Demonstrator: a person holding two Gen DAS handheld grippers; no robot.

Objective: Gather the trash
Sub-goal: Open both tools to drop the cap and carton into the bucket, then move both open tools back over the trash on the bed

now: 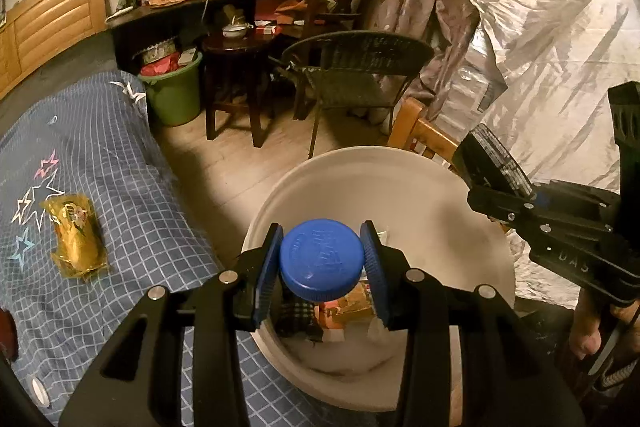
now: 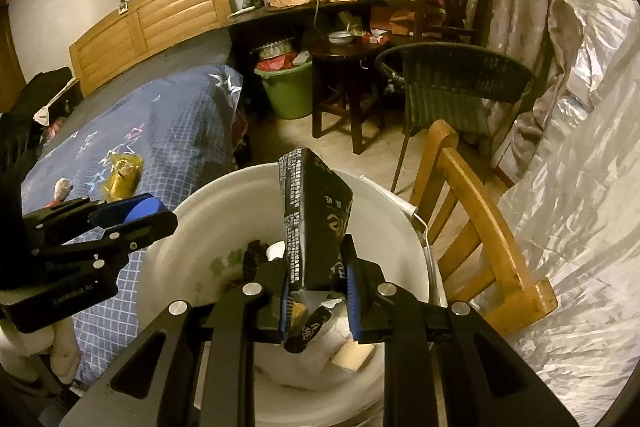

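My left gripper (image 1: 322, 259) is shut on a round blue cap (image 1: 322, 259), held right over the mouth of a white bucket (image 1: 460, 195). That gripper also shows at the left of the right wrist view, the left gripper (image 2: 140, 213) with the blue cap (image 2: 142, 209) between its pads. My right gripper (image 2: 316, 291) is shut on a crumpled black carton (image 2: 314, 223) with white print, above the same white bucket (image 2: 192, 227). The carton (image 1: 496, 163) sticks up at the right of the left wrist view. Paper scraps and wrappers lie in the bucket. A yellow wrapper (image 1: 78, 235) lies on the bed.
A bed with a blue checked cover (image 1: 120, 187) lies left of the bucket. A wooden chair (image 2: 472, 211) stands right of it, a silver sheet (image 2: 580, 227) beyond. Farther back are a dark wicker chair (image 1: 356, 67), a stool (image 1: 236, 67) and a green bin (image 1: 174, 91).
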